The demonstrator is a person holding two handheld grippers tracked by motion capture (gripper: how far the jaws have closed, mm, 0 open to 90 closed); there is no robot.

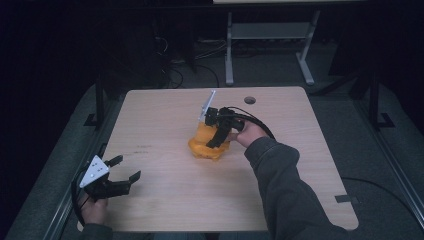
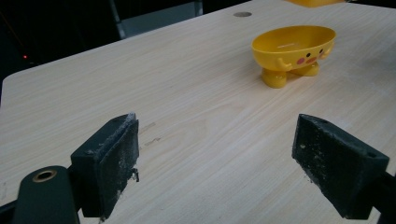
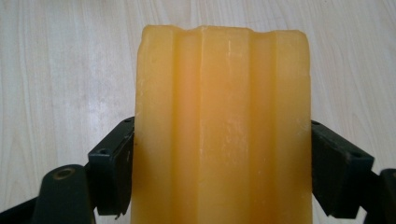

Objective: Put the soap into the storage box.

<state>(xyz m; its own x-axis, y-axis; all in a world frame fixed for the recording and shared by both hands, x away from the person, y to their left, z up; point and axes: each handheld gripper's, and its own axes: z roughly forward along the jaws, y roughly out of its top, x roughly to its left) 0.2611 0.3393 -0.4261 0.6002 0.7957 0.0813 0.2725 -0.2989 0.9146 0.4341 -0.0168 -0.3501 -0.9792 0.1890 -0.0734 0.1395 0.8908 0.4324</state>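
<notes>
Clamped between the black jaws of the right gripper (image 3: 219, 168), a waxy amber soap bar (image 3: 222, 126) with lengthwise ridges fills the right gripper view, over pale wood-grain table (image 3: 56, 70). From above, that detail blurs into orange beside a glossy yellow footed dish (image 1: 207, 150) mid-table. Left gripper (image 1: 125, 169), near the table's left front edge, holds its jaws wide apart, its view showing the dish's (image 2: 293, 49) painted face.

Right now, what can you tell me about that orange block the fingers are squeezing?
The orange block looks like a waxy, see-through bar of soap, with long ridges and grooves down its face and a bumpy far end. The right gripper clamps it from both sides, its black fingers pressing the edges. It is held above the pale wooden table.
</notes>
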